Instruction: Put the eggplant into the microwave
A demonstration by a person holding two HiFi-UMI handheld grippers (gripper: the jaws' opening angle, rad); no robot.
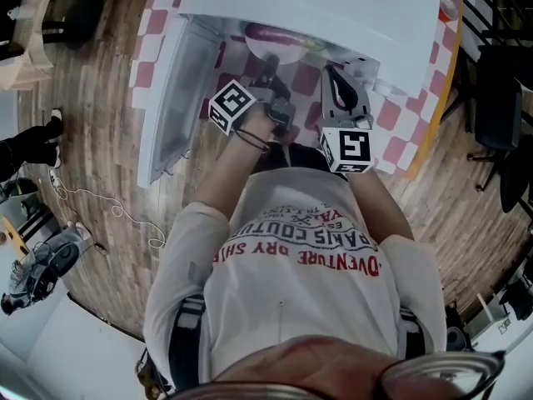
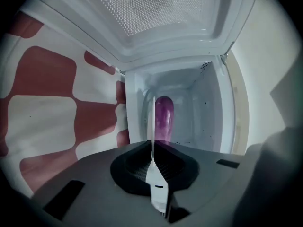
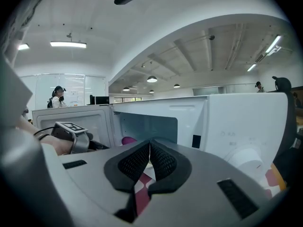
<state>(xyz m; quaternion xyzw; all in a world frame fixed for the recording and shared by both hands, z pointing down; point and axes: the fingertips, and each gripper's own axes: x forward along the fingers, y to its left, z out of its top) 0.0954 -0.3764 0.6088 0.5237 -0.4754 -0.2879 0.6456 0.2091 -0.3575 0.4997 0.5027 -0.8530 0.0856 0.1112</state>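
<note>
Swinging out to the left, the white microwave door point(image 1: 169, 98) stood open above the red-and-white checked tablecloth point(image 1: 151, 69). Just right of the door, the left gripper point(image 1: 271, 72) pointed into the white box-shaped microwave point(image 1: 333, 7). Its jaws were clenched together, with nothing between them. Beyond its tips, the long glossy purple eggplant point(image 2: 164, 117) lay deep inside the microwave's cavity, apart from both grippers. The left gripper view showed it framed by the pale inner walls. Further right, the right gripper point(image 3: 150, 148) hung before the microwave's front, beside the opening. Its ribbed black pads point(image 3: 163, 161) were pressed against each other, and it was likewise empty. At the far right, a black office chair point(image 1: 498, 107) stood on the wooden plank floor point(image 1: 92, 140).
</note>
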